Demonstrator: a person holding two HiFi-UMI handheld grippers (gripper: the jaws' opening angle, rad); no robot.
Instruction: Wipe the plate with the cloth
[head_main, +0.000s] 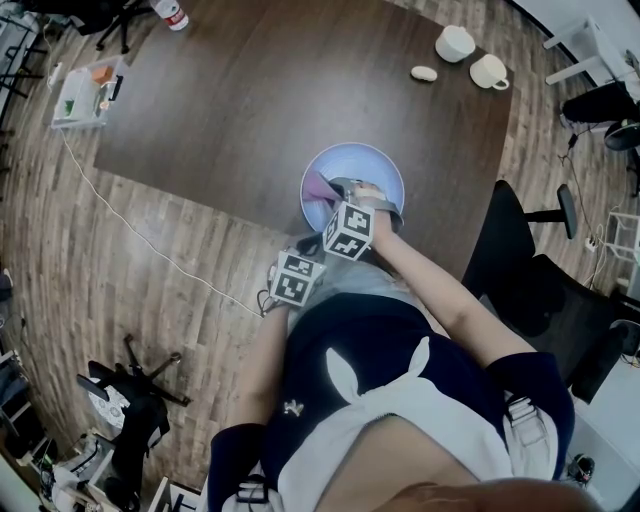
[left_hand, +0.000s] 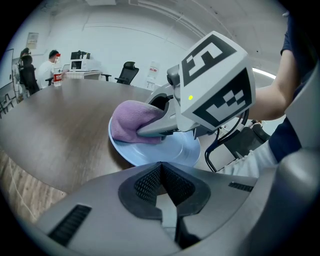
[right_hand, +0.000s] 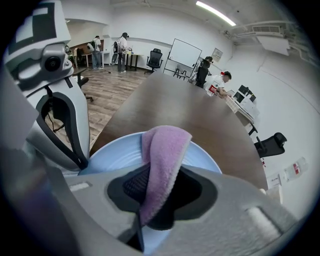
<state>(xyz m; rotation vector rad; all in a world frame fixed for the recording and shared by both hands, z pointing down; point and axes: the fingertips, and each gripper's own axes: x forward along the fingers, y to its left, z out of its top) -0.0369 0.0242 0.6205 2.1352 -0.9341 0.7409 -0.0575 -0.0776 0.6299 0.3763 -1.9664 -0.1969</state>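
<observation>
Right gripper view: right gripper (right_hand: 155, 192) is clamping the cloth (right_hand: 165, 150) in its fingers on the plate (right_hand: 112, 152); left gripper (left_hand: 161, 170) is pinching its rim.

Pinching a folded lilac terry cloth (right_hand: 165, 155) between the jaws of the right gripper (right_hand: 160, 192), at 6 o'clock.
Draped up toward 12 over a pale blue round plate (right_hand: 115, 150) on a dark brown wooden table (right_hand: 190, 105); flanked at 9 o'clock by the grey left gripper (right_hand: 80, 162), touching the plate's rim.
</observation>
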